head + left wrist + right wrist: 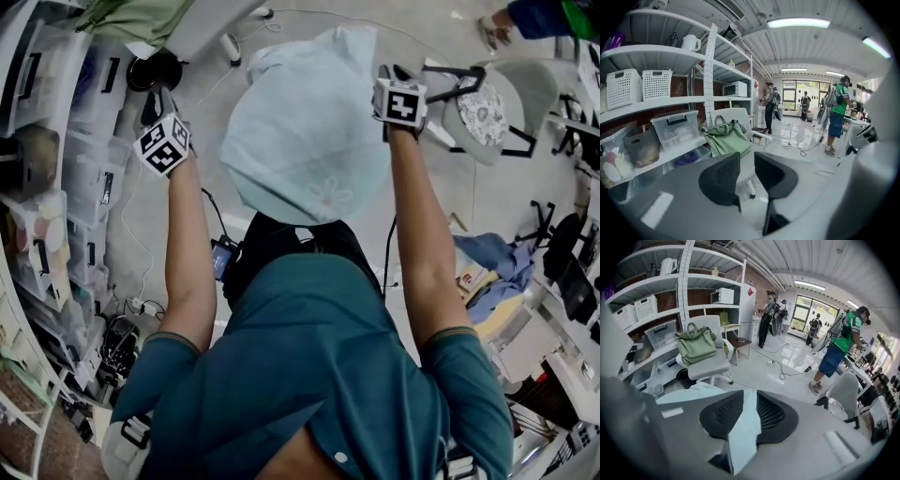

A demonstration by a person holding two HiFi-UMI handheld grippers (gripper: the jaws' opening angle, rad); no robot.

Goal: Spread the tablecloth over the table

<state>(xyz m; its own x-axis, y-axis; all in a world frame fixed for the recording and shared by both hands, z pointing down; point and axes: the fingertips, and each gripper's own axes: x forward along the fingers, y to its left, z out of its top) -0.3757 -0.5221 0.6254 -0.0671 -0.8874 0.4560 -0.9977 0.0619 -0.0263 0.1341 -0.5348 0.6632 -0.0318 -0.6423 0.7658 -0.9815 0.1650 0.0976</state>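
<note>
A pale blue tablecloth (305, 131) lies draped over a round table top, which it hides, with a bunched fold at its far edge. My right gripper (390, 75) is at the cloth's far right edge. In the right gripper view its jaws (750, 416) are shut on a strip of the tablecloth (743, 432) that runs between the pads. My left gripper (156, 101) hangs left of the cloth, apart from it. In the left gripper view it (746, 171) stands open with nothing between its fingers.
Shelves with plastic bins (56, 169) line the left side. A white chair carrying a green bag (726, 138) stands beyond the table. Another chair (487, 112) is at the right, and a blue cloth pile (497, 258) lies nearer. People (836, 112) stand in the background, with cables on the floor.
</note>
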